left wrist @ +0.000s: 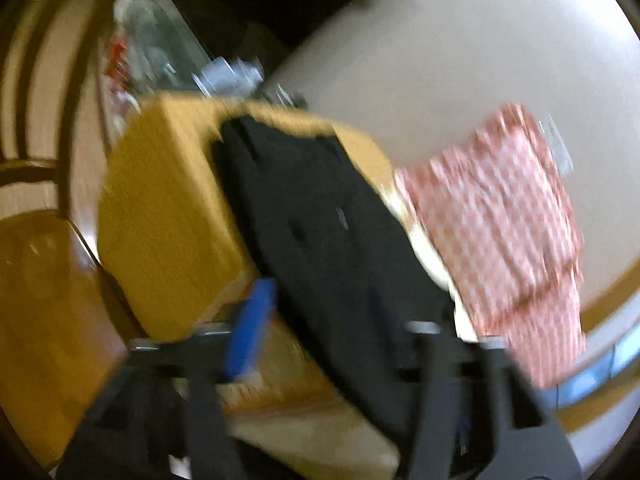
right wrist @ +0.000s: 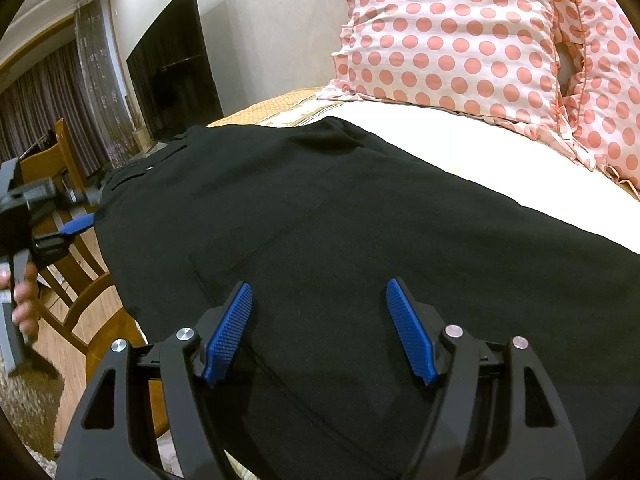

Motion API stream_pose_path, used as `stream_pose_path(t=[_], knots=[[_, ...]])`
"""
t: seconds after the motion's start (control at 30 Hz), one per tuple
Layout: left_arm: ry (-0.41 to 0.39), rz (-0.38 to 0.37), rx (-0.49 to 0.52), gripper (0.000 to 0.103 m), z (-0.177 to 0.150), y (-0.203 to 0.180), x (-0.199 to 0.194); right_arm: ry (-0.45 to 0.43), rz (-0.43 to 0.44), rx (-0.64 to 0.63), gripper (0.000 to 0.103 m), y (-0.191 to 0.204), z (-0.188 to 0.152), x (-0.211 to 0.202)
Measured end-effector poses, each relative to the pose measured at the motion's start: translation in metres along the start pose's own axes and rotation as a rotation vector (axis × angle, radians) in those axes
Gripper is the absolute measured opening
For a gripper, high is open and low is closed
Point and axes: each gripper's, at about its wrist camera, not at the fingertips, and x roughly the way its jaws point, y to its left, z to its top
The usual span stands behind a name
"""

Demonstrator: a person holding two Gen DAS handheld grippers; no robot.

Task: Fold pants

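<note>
Your black pants [right wrist: 360, 240] lie spread flat across the bed [right wrist: 460, 136], filling the centre of the right wrist view, with the waistband end toward the upper left of the frame and one long side running along the bed's edge at the left. Your right hand-held gripper [right wrist: 320, 328] hovers over the cloth at lower centre with its blue pads [right wrist: 230, 332] spread wide and nothing between them. Your left hand-held gripper [right wrist: 74, 226] sits at the left edge of that frame, just beside the waistband corner; whether it is spread or pinching the cloth I cannot tell, and its own view is too smeared by motion blur to settle it. The likeliest trouble is a one-layer pinch: black on black hides seams and edges, so you may catch only the top layer and drag the fold crooked. A second risk is the cloth sliding off the left side of the bed if you pull toward the wooden chair [right wrist: 76, 280], which stands close at the lower left and could foul the left hand-held gripper. At the upper right, the polka-dot pillow [right wrist: 460, 32] lies near the far edge of the pants with only a strip of white sheet between, so there is little room to fold that way; the freest room looks to be along the length of the pants.
</note>
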Motion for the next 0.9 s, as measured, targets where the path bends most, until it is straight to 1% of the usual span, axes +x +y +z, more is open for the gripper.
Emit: stream_pose_path(t=[0.03, 0.07, 0.13, 0.17, 0.27, 0.37, 0.57, 0.67, 0.73, 0.77, 0.83, 0.87, 0.9], knots=[[-0.027, 0.005, -0.009, 0.06, 0.01, 0.004, -0.002, -0.001, 0.001, 0.001, 0.072, 0.0, 0.0, 0.0], [-0.022, 0.007, -0.017, 0.06, 0.017, 0.007, 0.001, -0.001, 0.002, 0.002, 0.072, 0.0, 0.0, 0.0], [0.012, -0.001, -0.044, 0.056, 0.029, 0.014, 0.011, -0.001, 0.002, 0.003, 0.072, 0.001, 0.0, 0.0], [0.029, 0.012, -0.049, 0.055, 0.033, 0.016, 0.016, -0.002, 0.003, 0.003, 0.072, 0.001, 0.0, 0.0], [0.065, 0.042, -0.072, 0.054, 0.034, 0.024, 0.027, -0.003, 0.002, 0.003, 0.072, 0.002, -0.001, -0.001], [0.068, 0.034, -0.072, 0.055, 0.032, 0.024, 0.028, -0.002, 0.003, 0.003, 0.072, 0.001, 0.0, -0.001], [0.065, -0.005, -0.08, 0.056, 0.028, 0.023, 0.026, -0.003, 0.003, 0.005, 0.072, 0.002, 0.0, -0.001], [0.077, -0.016, -0.066, 0.056, 0.024, 0.017, 0.029, -0.003, 0.003, 0.005, 0.072, 0.001, 0.0, -0.001], [0.103, -0.032, -0.054, 0.056, 0.019, 0.012, 0.033, -0.004, 0.003, 0.006, 0.072, 0.002, 0.0, -0.001], [0.106, -0.033, -0.049, 0.058, 0.017, 0.01, 0.033, -0.004, 0.003, 0.006, 0.072, 0.001, 0.0, -0.001], [0.134, -0.069, -0.061, 0.06, 0.013, 0.008, 0.036, -0.004, 0.003, 0.006, 0.072, 0.002, 0.0, -0.001], [0.162, -0.106, -0.087, 0.06, 0.01, 0.008, 0.039, -0.004, 0.003, 0.006, 0.072, 0.001, 0.0, -0.001], [0.176, -0.127, -0.099, 0.06, 0.009, 0.009, 0.04, -0.004, 0.004, 0.005, 0.072, 0.001, 0.0, -0.001]])
